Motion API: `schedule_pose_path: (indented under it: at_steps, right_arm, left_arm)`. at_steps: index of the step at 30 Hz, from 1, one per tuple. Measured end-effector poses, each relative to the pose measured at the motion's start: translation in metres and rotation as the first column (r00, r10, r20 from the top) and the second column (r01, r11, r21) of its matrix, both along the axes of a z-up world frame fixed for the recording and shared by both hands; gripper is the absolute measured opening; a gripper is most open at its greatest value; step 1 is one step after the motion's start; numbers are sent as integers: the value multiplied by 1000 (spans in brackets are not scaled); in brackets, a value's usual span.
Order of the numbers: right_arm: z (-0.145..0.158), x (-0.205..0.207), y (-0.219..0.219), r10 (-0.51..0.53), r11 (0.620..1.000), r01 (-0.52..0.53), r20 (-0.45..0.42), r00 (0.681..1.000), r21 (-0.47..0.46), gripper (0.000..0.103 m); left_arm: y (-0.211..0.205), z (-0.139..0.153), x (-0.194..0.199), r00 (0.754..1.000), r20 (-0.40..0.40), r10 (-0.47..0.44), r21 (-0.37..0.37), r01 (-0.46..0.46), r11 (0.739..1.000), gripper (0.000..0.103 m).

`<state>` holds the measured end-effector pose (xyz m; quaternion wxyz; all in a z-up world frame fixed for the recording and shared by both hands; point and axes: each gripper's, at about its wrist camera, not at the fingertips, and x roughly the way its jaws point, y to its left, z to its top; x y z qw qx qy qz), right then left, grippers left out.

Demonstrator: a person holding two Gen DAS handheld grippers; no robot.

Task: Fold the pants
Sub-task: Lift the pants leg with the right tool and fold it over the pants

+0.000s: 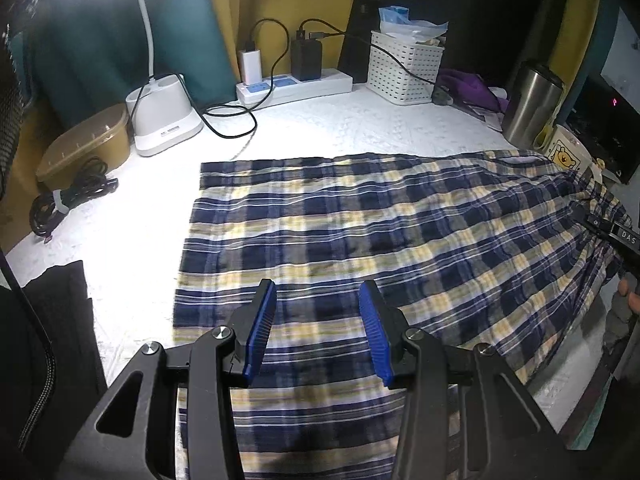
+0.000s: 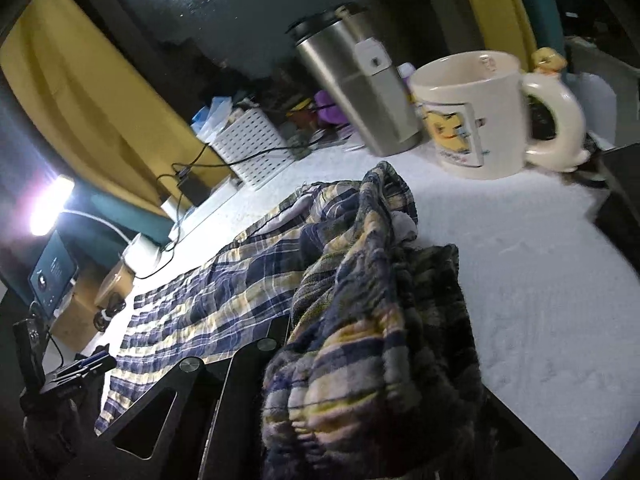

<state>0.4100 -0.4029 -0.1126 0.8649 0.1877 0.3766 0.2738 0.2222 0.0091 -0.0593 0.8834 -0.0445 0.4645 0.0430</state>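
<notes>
1. My left gripper (image 1: 318, 312) hangs over the near leg end of the plaid pants (image 1: 360, 232). Its jaws stand partly apart, the blue pads (image 1: 262, 332) parallel, with nothing between them — only cloth below, and I cannot tell whether the tips touch it.

2. My right gripper (image 2: 360, 380) is clamped on the waistband end of the pants. In the right wrist view the gathered elastic band bunches up over the fingers and hides them, so the pads themselves are out of sight; the cloth rises in a ridge from the table toward the camera.

3. In the left wrist view the right gripper's black body shows at the far right edge, pressed into the bunched waist, with fingertips of a hand (image 1: 628, 292) just below it.

4. The pants lie lengthwise across the white table cover (image 1: 320, 128), legs flat toward the left, the waist lifted at the right.

5. Near the waist end stand a cream mug (image 2: 472, 116) with a cartoon print and a steel tumbler (image 2: 356, 92), both apart from the cloth.

6. Along the back edge — a power strip (image 1: 294, 86), a white basket (image 1: 404, 66), a lamp base (image 1: 164, 114).
</notes>
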Motion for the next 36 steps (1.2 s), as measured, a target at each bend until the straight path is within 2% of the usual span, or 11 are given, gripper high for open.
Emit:
schedule_pose_path:
  at_steps: [9, 16, 26, 33, 35, 36]
  right_arm:
    - [8, -2, 1, -15, 1000, 15, 14, 1000, -14, 11]
    - [26, -7, 10, -8, 999, 10, 51, 999, -39, 11]
    - [53, -22, 35, 9, 998, -3, 100, 995, -60, 11]
    - [69, -35, 62, 35, 994, -20, 142, 989, -107, 11]
    - [73, -38, 71, 44, 993, -27, 148, 988, -117, 11]
    - [74, -39, 74, 48, 992, -30, 150, 988, -121, 11]
  left_arm:
    - [8, -3, -3, 1000, 8, 8, -16, -8, 1000, 43]
    - [20, 0, -9, 999, 38, 15, -26, -14, 1000, 43]
    - [48, 9, -19, 996, 87, 35, -36, -32, 999, 43]
    - [58, 8, -29, 993, 122, 3, -24, 0, 1000, 43]
    - [62, 9, -32, 991, 130, 1, -29, 2, 1000, 53]
    - [64, 10, -35, 990, 142, 0, -43, 6, 999, 63]
